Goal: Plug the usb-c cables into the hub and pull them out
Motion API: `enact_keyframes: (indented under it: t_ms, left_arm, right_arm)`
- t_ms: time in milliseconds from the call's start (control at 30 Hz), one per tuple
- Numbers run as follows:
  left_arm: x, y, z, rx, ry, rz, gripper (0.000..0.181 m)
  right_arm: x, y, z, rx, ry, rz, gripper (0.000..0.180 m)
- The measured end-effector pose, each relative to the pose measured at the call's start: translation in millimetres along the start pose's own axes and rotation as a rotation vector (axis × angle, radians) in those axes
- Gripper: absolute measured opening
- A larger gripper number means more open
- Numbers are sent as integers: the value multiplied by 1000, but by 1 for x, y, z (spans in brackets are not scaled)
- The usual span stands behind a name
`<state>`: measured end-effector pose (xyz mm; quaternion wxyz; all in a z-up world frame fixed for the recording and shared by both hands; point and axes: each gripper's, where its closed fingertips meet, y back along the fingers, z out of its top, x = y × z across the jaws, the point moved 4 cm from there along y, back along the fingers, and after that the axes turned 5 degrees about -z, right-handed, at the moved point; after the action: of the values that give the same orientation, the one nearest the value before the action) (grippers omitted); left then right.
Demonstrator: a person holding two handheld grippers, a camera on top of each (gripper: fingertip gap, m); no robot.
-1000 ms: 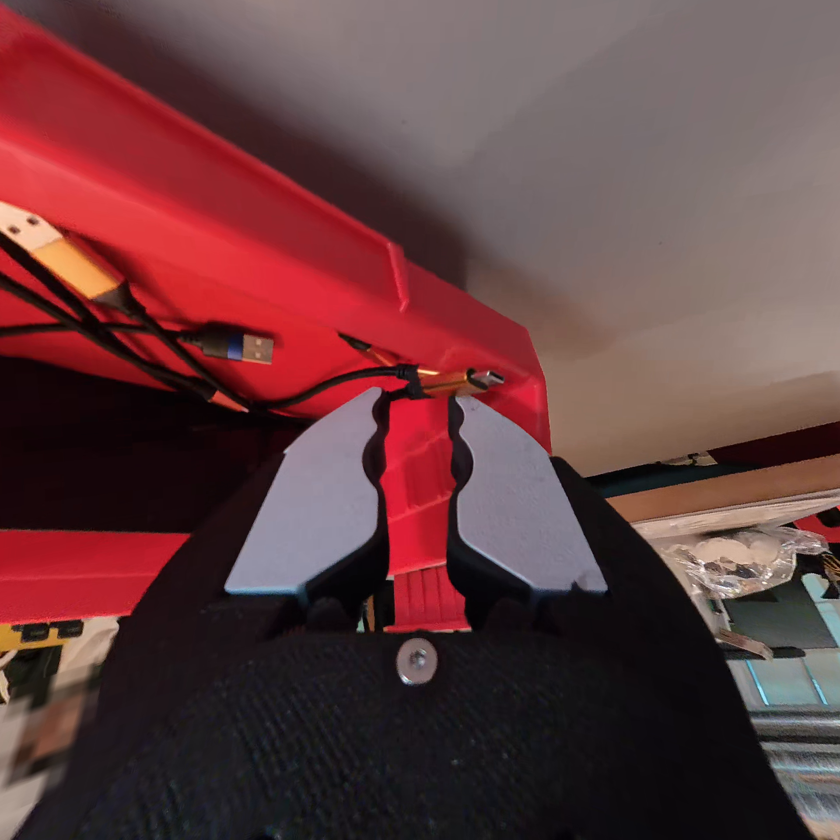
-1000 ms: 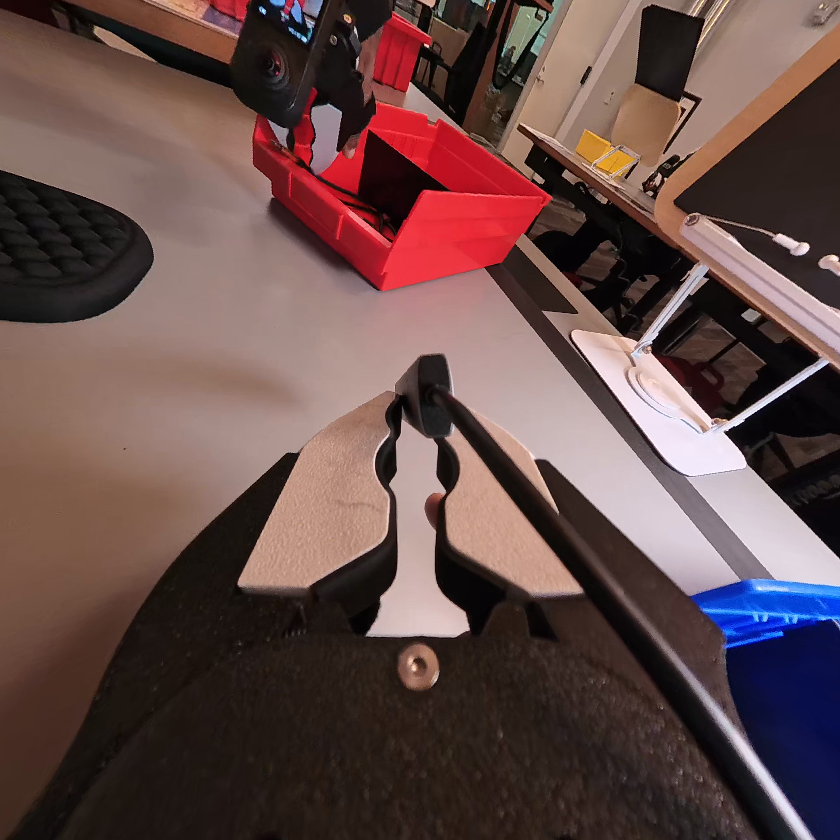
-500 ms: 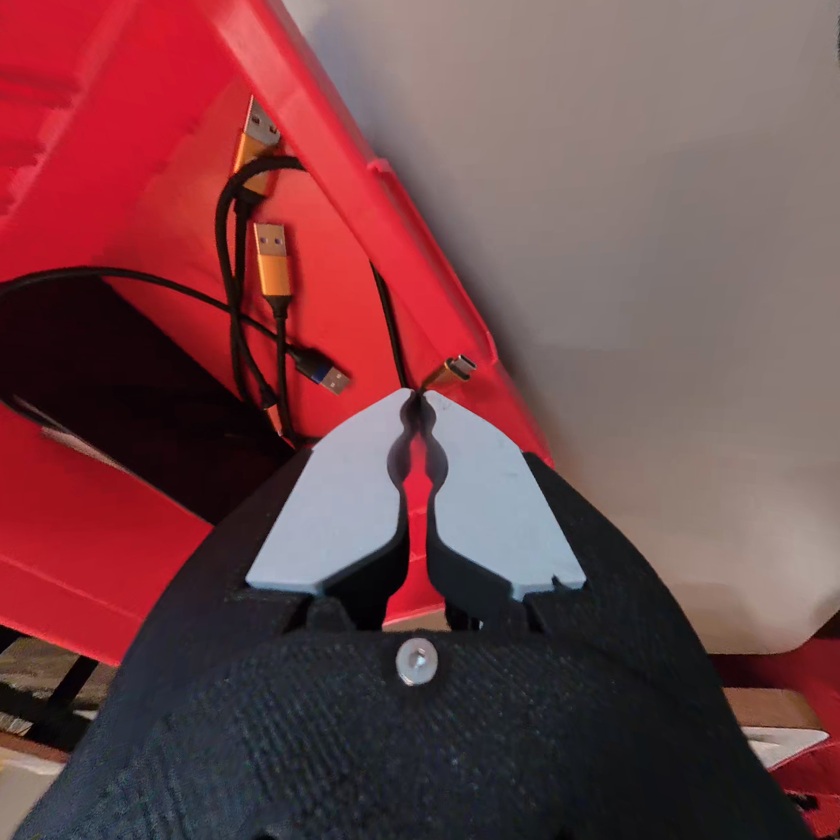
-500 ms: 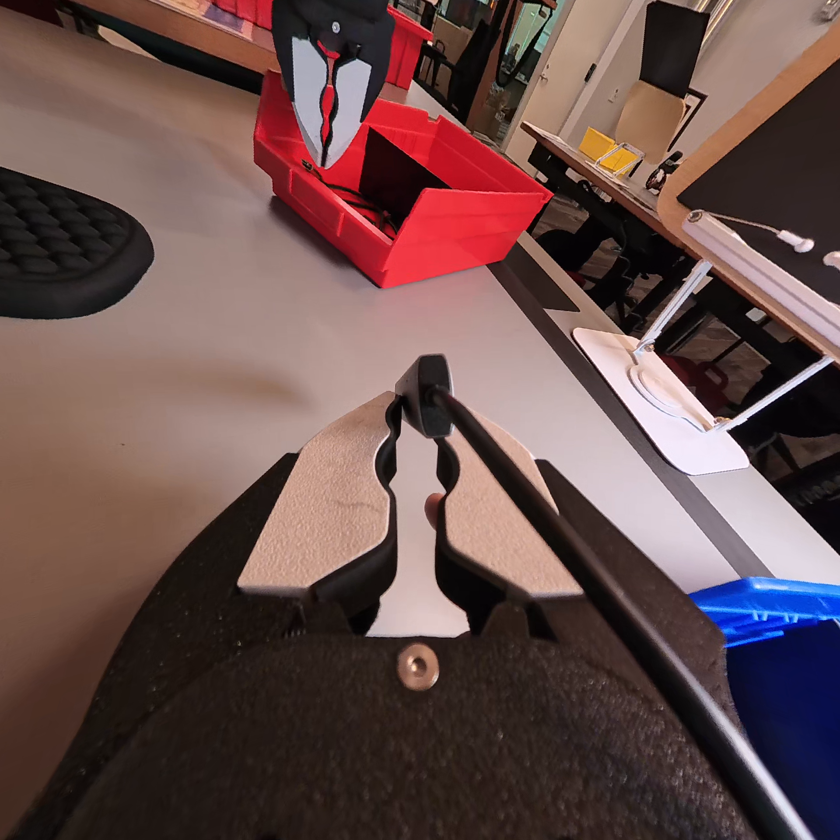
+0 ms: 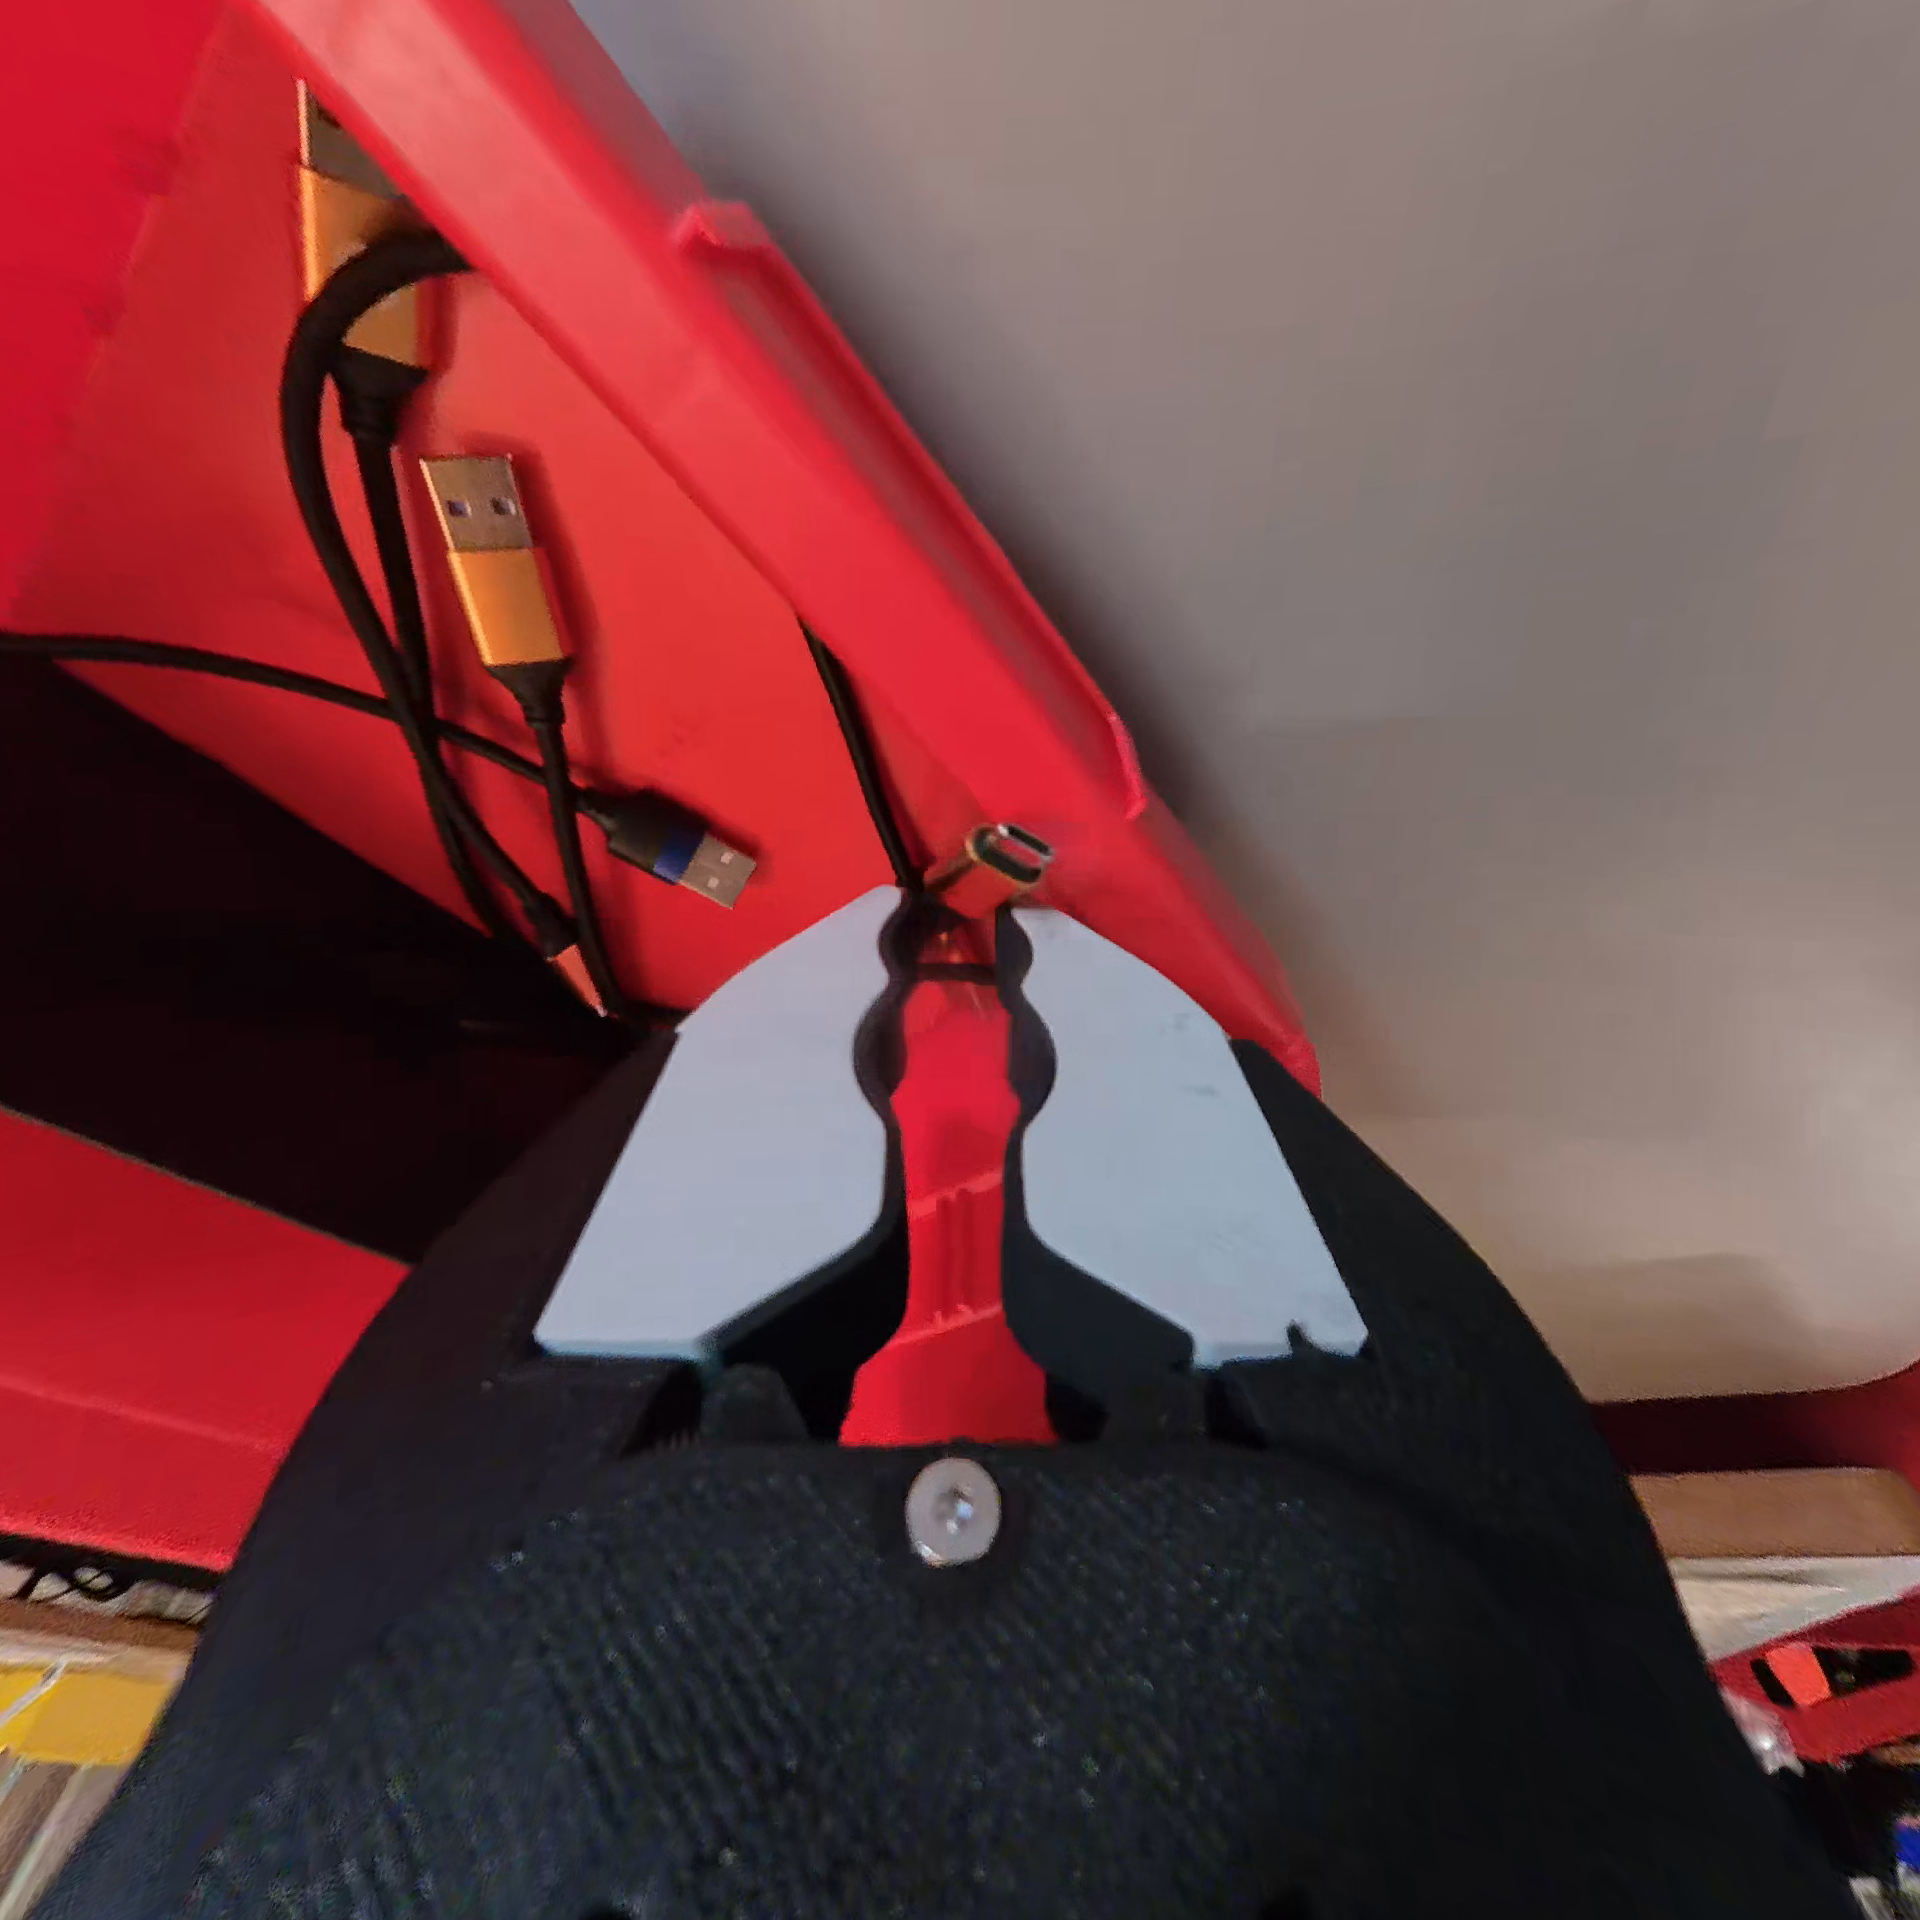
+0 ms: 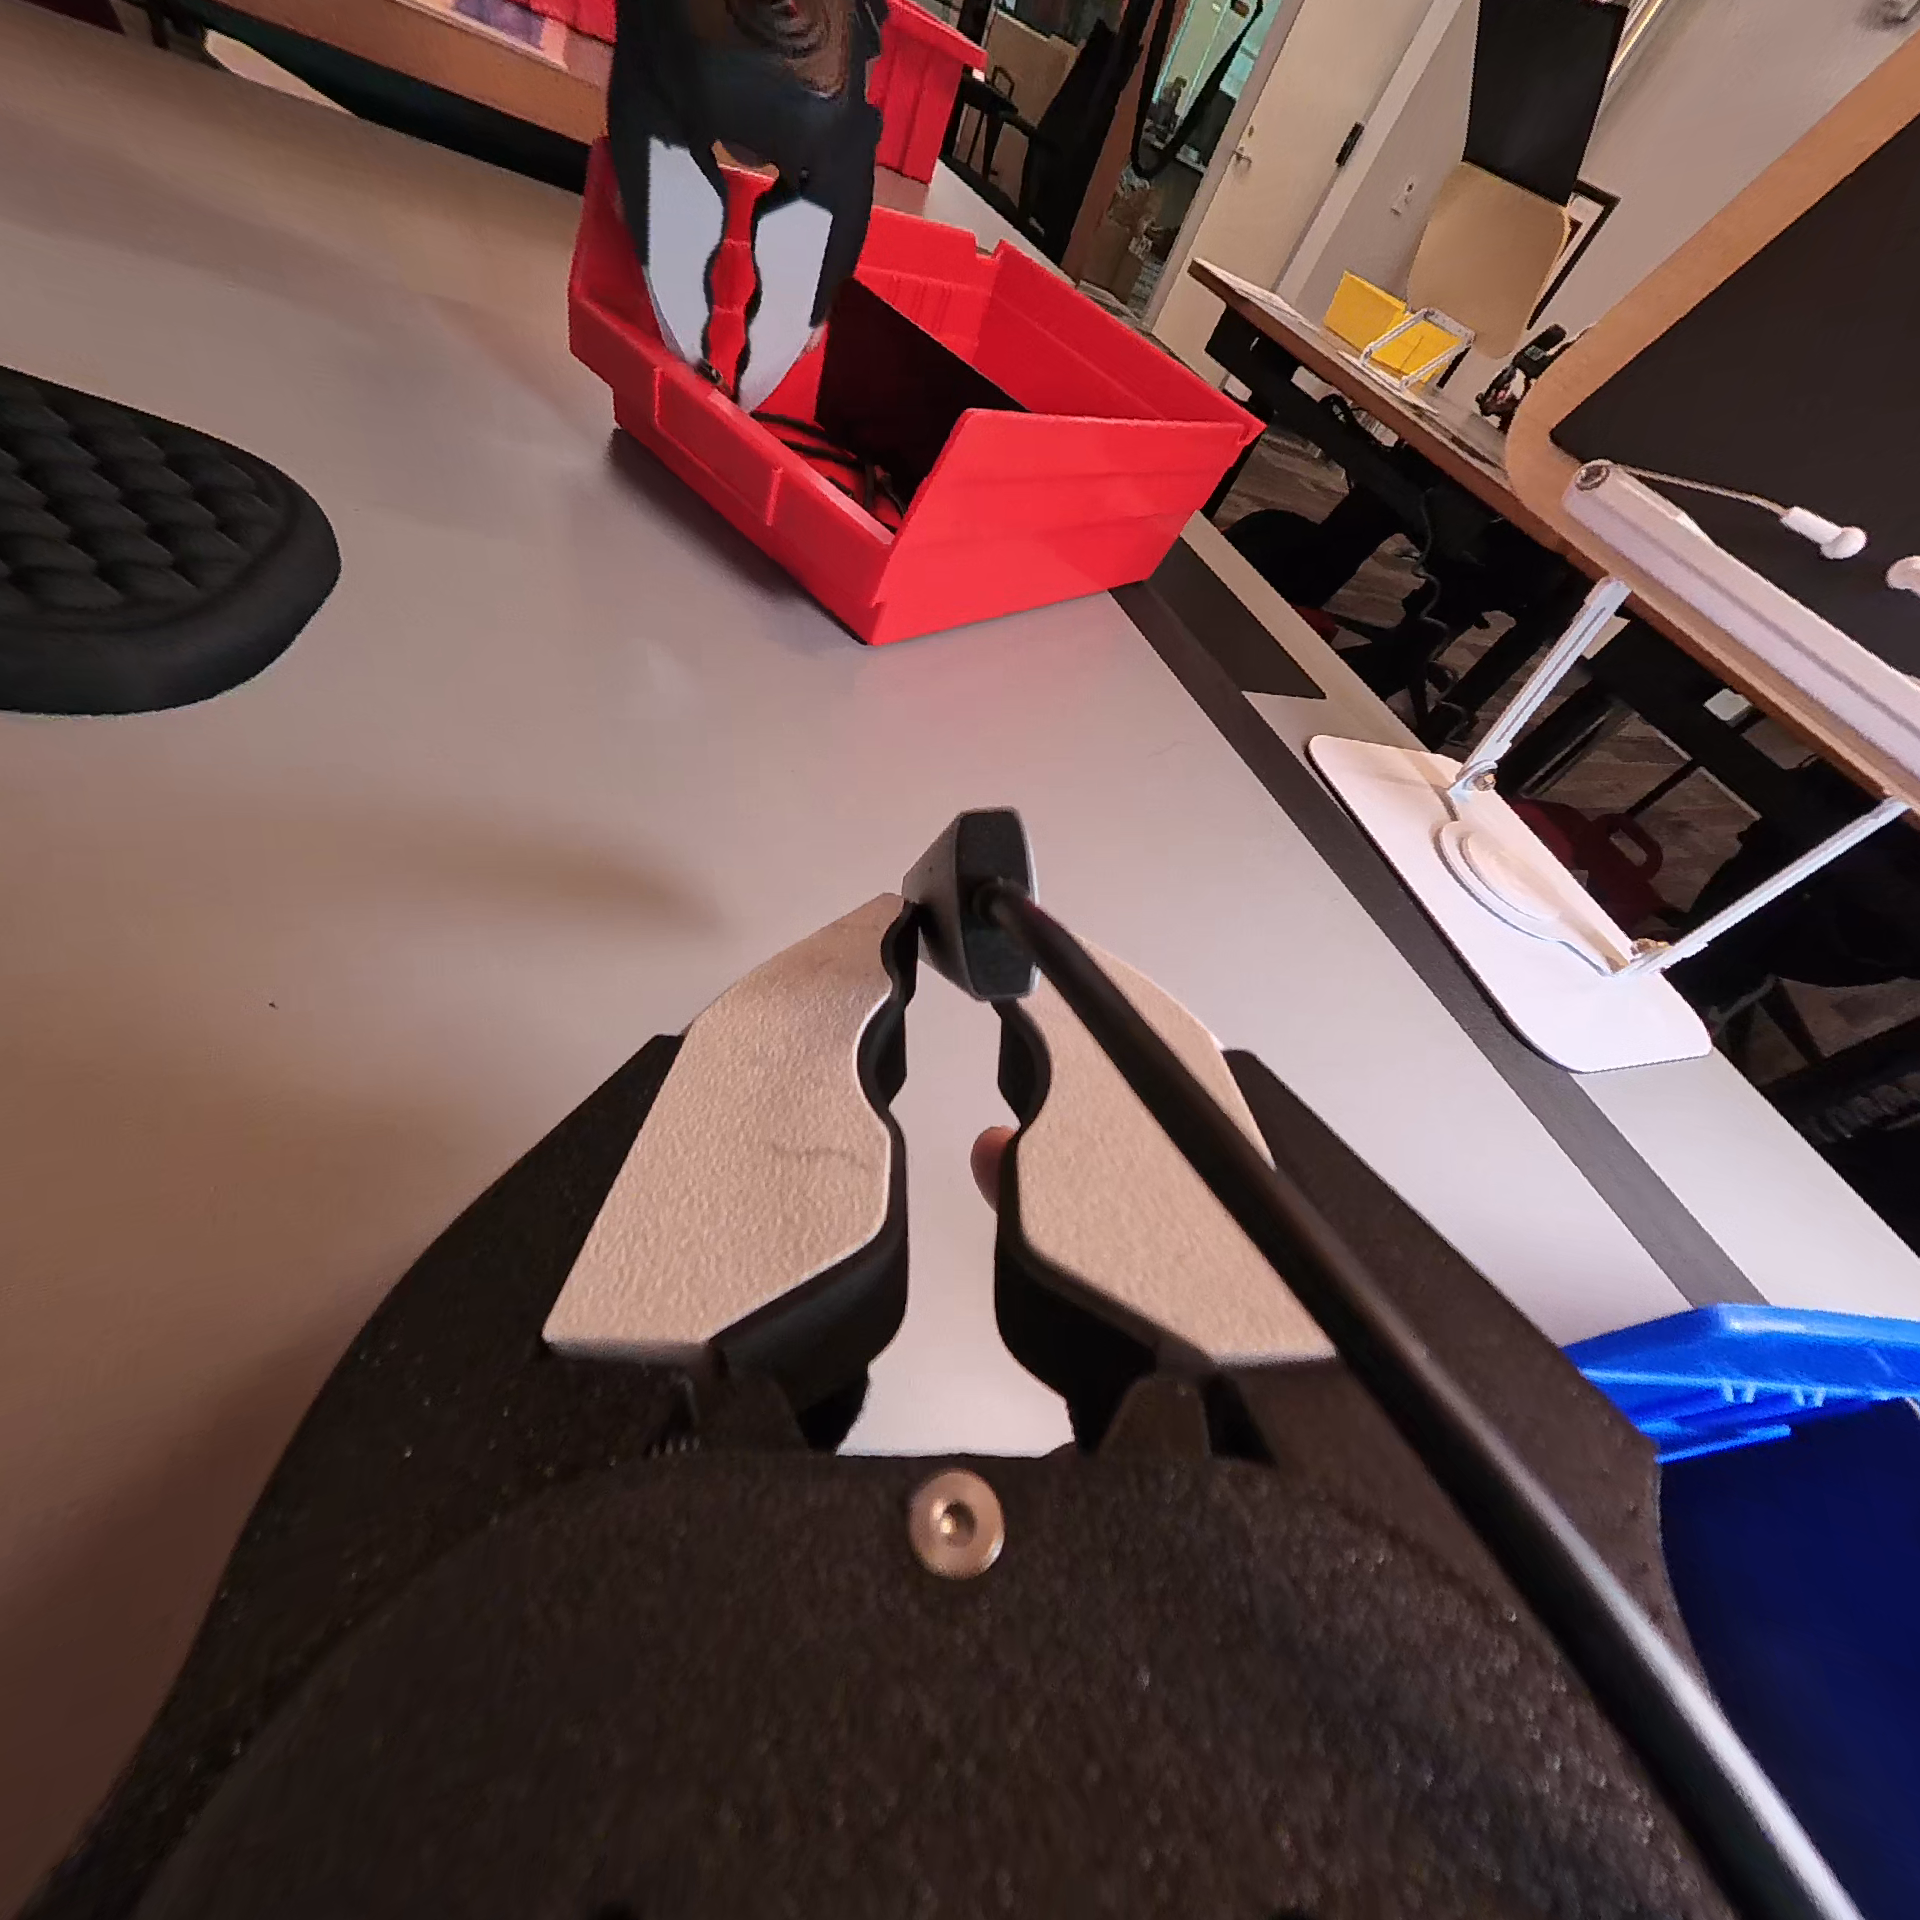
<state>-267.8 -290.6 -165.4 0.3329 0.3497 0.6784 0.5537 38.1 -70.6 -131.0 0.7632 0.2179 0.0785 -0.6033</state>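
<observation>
While the black ribbed oval pad [image 6: 125, 540] is lying at the far left of the grey table [image 6: 520, 831], the left gripper [image 5: 951, 920] is reaching into the red plastic bin [image 6: 1039, 499], fingers parted around a gold-tipped USB-C cable [image 5: 997, 857] (grip unclear). The right gripper [image 6: 951, 935] is clenching a black hub [image 6: 987, 899], beside a blue plastic bin [image 6: 1766, 1382].

bin [image 6: 997, 499] red; usb-c plug [image 5: 992, 862] gold; cable [image 5: 852, 727] blk; table [image 6: 468, 779] grey; pad [image 6: 114, 540] blk, bumpy
</observation>
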Motion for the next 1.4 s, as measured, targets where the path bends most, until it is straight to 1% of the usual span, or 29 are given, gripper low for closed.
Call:
enact_keyframes:
  t_ms: [67, 133, 267, 367, 467, 567, 633, 733, 933, 967, 1033, 1100, 1167, 1233, 1267, 1333, 1400]
  left_arm:
    - [3, 0, 4, -92, 64, -26, 11]
    - [8, 7, 11, -229, 170, -30, 7]
    - [23, 49, 21, -463, 318, 53, 7]
    - [25, 79, 32, -557, 373, 101, 7]
    - [18, 108, 51, -621, 381, 97, 7]
    - [8, 141, 71, -649, 348, 77, 7]
    - [5, 166, 81, -647, 321, 94, 7]
    - [10, 206, 87, -631, 306, 179, 7]
    - [15, 291, 79, -571, 308, 402, 7]
    - [10, 301, 79, -549, 307, 393, 7]
    - [-3, 309, 82, -491, 305, 317, 7]
    - [-16, 301, 94, -450, 276, 197, 7]
    - [-28, 273, 112, -407, 233, 15, 7]
    - [-39, 233, 134, -395, 174, -194, 7]
    - [-40, 210, 145, -393, 155, -267, 7]
    - [-33, 162, 167, -398, 136, -347, 7]
    - [-24, 119, 193, -458, 125, -392, 7]
  right_arm:
    - [-1, 1, 0, 0, -1, -1, 11]
    - [-2, 2, 0, -2, 3, -4, 11]
    - [-3, 4, 4, -24, -5, -2, 11]
    - [-4, 7, 11, -57, -27, 5, 11]
    - [-5, 11, 18, -83, -39, 9, 11]
    - [-5, 16, 24, -101, -54, 25, 11]
    - [-6, 17, 26, -108, -51, 20, 11]
    - [-6, 20, 28, -114, -42, 9, 12]
    - [-13, 24, 29, -132, -57, -13, 11]
    - [-14, 25, 29, -134, -61, -17, 11]
    - [-17, 26, 29, -136, -69, -22, 11]
    - [-20, 28, 29, -139, -76, -26, 11]
    - [-21, 29, 29, -139, -76, -27, 11]
    - [-20, 29, 29, -131, -66, -29, 11]
    - [-20, 29, 28, -126, -59, -31, 11]
    - [-19, 29, 27, -116, -46, -34, 11]
    - [-20, 30, 25, -105, -38, -41, 12]
